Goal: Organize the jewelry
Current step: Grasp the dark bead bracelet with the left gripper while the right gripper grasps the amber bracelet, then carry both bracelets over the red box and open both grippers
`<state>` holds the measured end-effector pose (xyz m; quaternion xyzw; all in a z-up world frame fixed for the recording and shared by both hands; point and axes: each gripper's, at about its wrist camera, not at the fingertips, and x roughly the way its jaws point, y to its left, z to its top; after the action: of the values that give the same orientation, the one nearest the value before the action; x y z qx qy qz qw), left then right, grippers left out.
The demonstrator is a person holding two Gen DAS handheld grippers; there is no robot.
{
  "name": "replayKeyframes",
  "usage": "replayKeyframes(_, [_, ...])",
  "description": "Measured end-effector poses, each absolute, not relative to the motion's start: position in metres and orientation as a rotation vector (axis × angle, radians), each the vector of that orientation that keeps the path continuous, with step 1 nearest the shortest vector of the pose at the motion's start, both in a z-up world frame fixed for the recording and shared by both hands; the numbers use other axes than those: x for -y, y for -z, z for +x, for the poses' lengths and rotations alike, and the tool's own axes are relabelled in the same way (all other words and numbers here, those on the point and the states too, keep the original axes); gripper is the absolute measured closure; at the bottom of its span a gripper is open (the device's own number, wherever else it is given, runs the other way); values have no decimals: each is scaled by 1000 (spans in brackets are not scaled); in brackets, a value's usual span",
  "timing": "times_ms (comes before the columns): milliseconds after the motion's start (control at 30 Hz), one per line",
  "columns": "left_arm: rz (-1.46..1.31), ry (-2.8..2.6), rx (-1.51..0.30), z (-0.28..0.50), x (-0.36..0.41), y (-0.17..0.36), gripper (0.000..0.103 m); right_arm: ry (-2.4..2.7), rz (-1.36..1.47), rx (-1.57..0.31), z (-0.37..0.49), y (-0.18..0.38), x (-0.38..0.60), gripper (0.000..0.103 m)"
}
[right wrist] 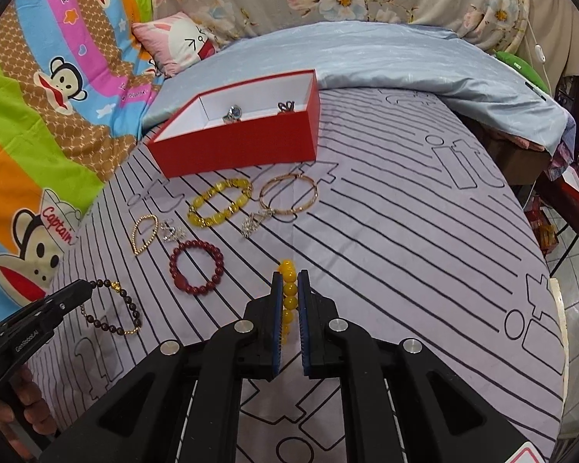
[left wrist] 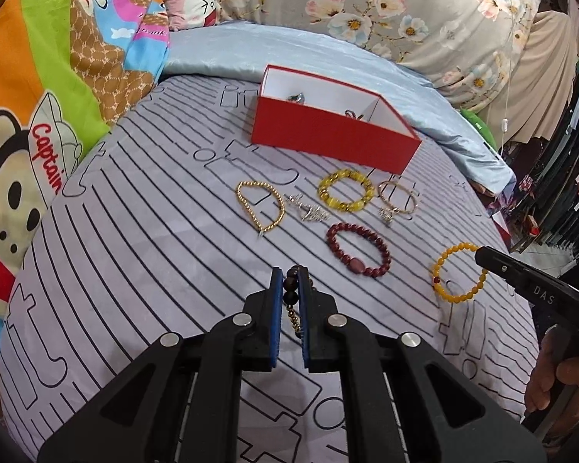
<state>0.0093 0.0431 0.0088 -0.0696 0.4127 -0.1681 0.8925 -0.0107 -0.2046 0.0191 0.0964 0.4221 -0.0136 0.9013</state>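
Note:
My left gripper (left wrist: 289, 272) is shut on a dark bead bracelet (left wrist: 290, 289) with gold links, pinched between the blue pads. From the right wrist view its loop (right wrist: 133, 308) hangs off the left gripper (right wrist: 85, 287) just over the striped sheet. My right gripper (right wrist: 290, 276) is shut on a yellow bead bracelet (right wrist: 289, 289). The left wrist view shows that ring (left wrist: 442, 289) held by the right gripper (left wrist: 482, 258). The open red box (left wrist: 336, 142) stands behind them and holds two small pieces.
On the sheet before the box lie a gold chain bracelet (left wrist: 260, 206), a silver ornament (left wrist: 308, 211), a chunky yellow bracelet (left wrist: 345, 191), a rose-gold bangle (left wrist: 399, 196) and a dark red bead bracelet (left wrist: 358, 249). Pillows and a blue quilt (right wrist: 405, 61) lie behind; the bed's edge is at right.

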Motion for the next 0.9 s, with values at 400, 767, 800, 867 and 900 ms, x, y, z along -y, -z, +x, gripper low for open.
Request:
replayKeyframes(400, [-152,385,-815,22,-36,-46,95,-9,212,-819,-5,-47,201,96])
replayKeyframes(767, [-134,448,-700,96,-4,-106,95,-49,199,-715,69,-95,207,96])
replayKeyframes(800, [-134,452,-688,105,0,-111,95,-53,199,-710,78,-98,207,96])
replayKeyframes(867, [-135,454,-669,126,7,-118,95,-63,210,-706,99,-102,209,96])
replayKeyframes(900, [-140,456,-664,140,11,-120,95,-65,213,-706,109,-102,208,96])
